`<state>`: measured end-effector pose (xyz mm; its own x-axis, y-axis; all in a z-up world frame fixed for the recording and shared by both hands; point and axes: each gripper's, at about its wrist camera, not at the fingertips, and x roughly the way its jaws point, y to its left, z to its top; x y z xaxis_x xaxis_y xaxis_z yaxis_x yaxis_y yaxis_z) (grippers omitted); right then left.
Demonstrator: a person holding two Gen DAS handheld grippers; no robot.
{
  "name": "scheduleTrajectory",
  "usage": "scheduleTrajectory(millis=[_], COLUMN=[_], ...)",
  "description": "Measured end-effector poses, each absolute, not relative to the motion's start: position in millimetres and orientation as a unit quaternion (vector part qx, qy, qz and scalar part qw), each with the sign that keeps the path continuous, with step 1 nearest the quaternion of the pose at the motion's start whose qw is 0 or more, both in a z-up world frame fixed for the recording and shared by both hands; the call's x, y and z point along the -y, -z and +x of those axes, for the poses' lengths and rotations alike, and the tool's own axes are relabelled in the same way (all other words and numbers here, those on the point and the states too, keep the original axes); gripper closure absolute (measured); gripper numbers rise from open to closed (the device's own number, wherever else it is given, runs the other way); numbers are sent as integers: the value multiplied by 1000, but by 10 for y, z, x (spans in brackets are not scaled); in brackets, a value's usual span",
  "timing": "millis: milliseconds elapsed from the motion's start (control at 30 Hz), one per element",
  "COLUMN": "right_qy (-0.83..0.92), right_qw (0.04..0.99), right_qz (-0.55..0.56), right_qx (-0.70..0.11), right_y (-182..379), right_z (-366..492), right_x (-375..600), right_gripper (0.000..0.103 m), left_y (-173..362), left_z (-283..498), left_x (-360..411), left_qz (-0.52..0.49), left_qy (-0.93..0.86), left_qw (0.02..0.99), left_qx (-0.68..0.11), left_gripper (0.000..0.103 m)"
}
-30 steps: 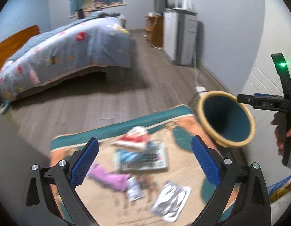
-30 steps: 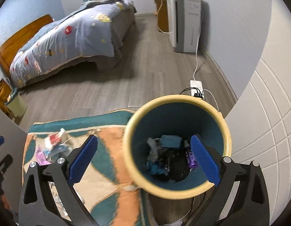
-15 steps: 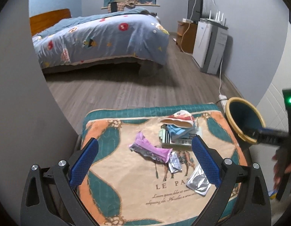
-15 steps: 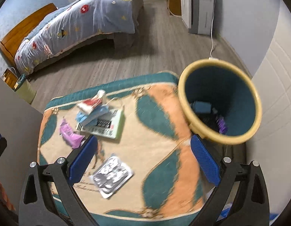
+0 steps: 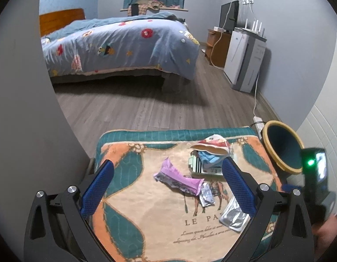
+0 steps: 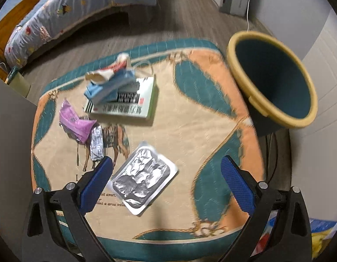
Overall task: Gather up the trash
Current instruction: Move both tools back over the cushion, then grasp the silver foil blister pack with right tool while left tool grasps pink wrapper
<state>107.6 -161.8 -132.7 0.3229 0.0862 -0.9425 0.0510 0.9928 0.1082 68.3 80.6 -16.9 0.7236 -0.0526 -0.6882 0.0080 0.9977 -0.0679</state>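
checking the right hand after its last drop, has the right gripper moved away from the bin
Yes. The right gripper has swung left off the bin and now hangs open over the foil pack on the cloth.

Right gripper (image 6: 167, 180): jaws spread wide, nothing between them, hovering above the patterned cloth (image 6: 190, 118). Silver foil blister pack (image 6: 144, 180) lies flat just ahead of the left blue pad. Small silver sachet (image 6: 97, 145) beyond it, touching the purple wrapper (image 6: 75, 123). Book (image 6: 127, 103) further back, with a blue crumpled item (image 6: 109, 88) and a red-and-white wrapper (image 6: 109, 72) stacked on top. Bin (image 6: 271, 80), yellow rim, teal interior, stands off the cloth's right edge; contents not visible. Bed (image 6: 81, 4) in background. View slightly motion-blurred.
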Motion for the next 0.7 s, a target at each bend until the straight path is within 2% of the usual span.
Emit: scheduleTrajectory(millis=[167, 367, 700], right_qy=[-8, 5, 24], right_qw=[795, 779, 770], right_qz=[63, 68, -18], right_qx=[-603, -623, -637], right_y=[1544, 1787, 2015], right_z=[1137, 1197, 1196], right_x=[1477, 1322, 1105], right_gripper=[6, 6, 6], left_y=[218, 248, 313], left_z=[708, 737, 764], left_x=[-797, -901, -986], left_qz=[-11, -38, -58], left_qy=[15, 13, 13], left_qw=[925, 921, 914], left_qx=[-381, -388, -401], left_gripper=[5, 5, 5])
